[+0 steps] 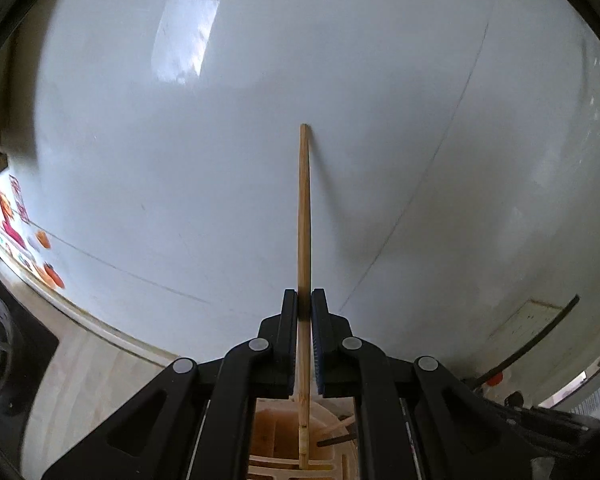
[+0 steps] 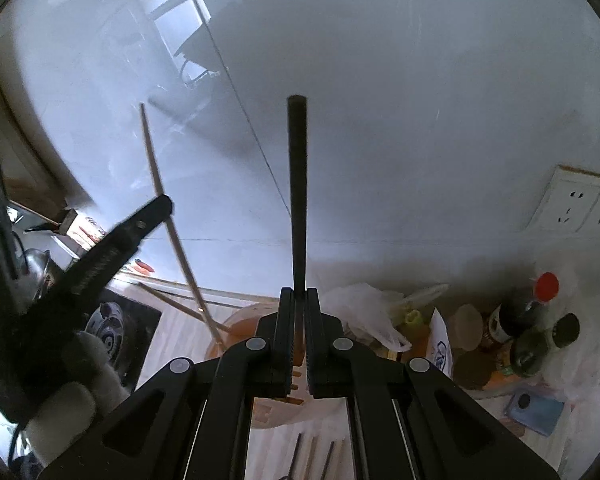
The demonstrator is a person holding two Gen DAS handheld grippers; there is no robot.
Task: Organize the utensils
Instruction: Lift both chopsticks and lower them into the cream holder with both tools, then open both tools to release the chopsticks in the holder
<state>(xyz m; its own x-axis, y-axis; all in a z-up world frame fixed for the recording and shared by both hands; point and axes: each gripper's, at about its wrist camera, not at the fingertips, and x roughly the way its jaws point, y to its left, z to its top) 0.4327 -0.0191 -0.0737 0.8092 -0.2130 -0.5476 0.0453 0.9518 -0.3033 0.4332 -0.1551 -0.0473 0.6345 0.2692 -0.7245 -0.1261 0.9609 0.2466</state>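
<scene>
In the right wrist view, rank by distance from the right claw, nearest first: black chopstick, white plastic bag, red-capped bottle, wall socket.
1. Black chopstick: clamped in the right claw.
2. White plastic bag: just right of the fingertips.
3. Red-capped bottle: farther right, on the counter.
4. Wall socket: on the wall, far right.

Left gripper: jaws clamped tight, pads nearly meeting, tips angled down and away toward the far wall. Right gripper: jaws likewise clamped, also tilted downward. In the right wrist view the left gripper reaches in from the near left, blurred, gripped by a white-gloved hand.
</scene>
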